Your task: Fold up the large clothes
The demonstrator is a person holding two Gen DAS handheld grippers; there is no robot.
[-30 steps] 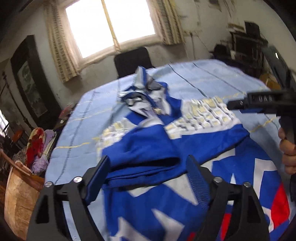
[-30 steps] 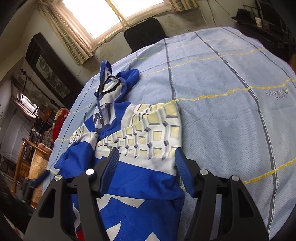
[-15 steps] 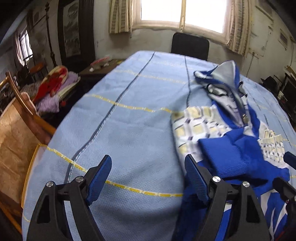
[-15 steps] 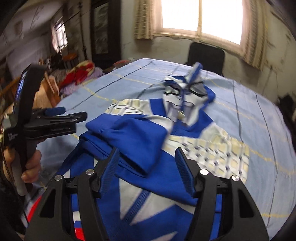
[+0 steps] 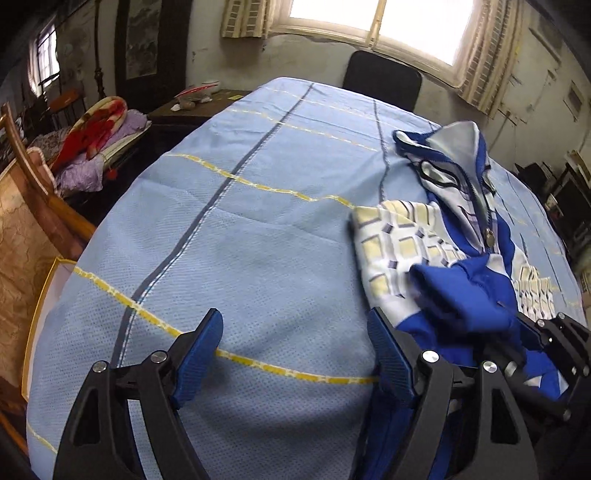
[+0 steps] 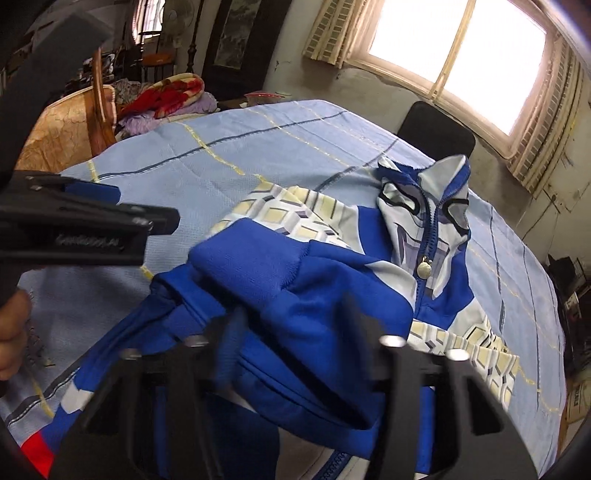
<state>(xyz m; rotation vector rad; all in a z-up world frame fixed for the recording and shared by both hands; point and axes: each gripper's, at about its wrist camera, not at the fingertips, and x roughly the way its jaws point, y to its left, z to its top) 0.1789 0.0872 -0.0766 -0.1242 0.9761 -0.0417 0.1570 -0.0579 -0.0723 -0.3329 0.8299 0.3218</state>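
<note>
A blue, white and yellow-checked zip hoodie [image 6: 332, 280] lies on the blue bedsheet [image 5: 240, 240], hood toward the window, a blue sleeve folded over its chest. In the left wrist view the hoodie [image 5: 454, 266] is at the right. My left gripper [image 5: 295, 354] is open and empty above bare sheet, left of the hoodie; it also shows in the right wrist view [image 6: 147, 225]. My right gripper [image 6: 291, 332] is blurred, open, with the blue sleeve fabric between its jaws; it also shows in the left wrist view [image 5: 546, 343].
A black chair [image 5: 382, 83] stands at the bed's far end under the window [image 5: 373, 26]. A wooden chair [image 5: 33, 206] and piled blankets [image 5: 96, 129] sit left of the bed. Dark shelving [image 5: 569, 206] is at the right.
My left gripper has swung left off the hoodie onto bare sheet. My right gripper has swung from the hoodie's right side to its left and dropped close over the folded blue sleeve.
</note>
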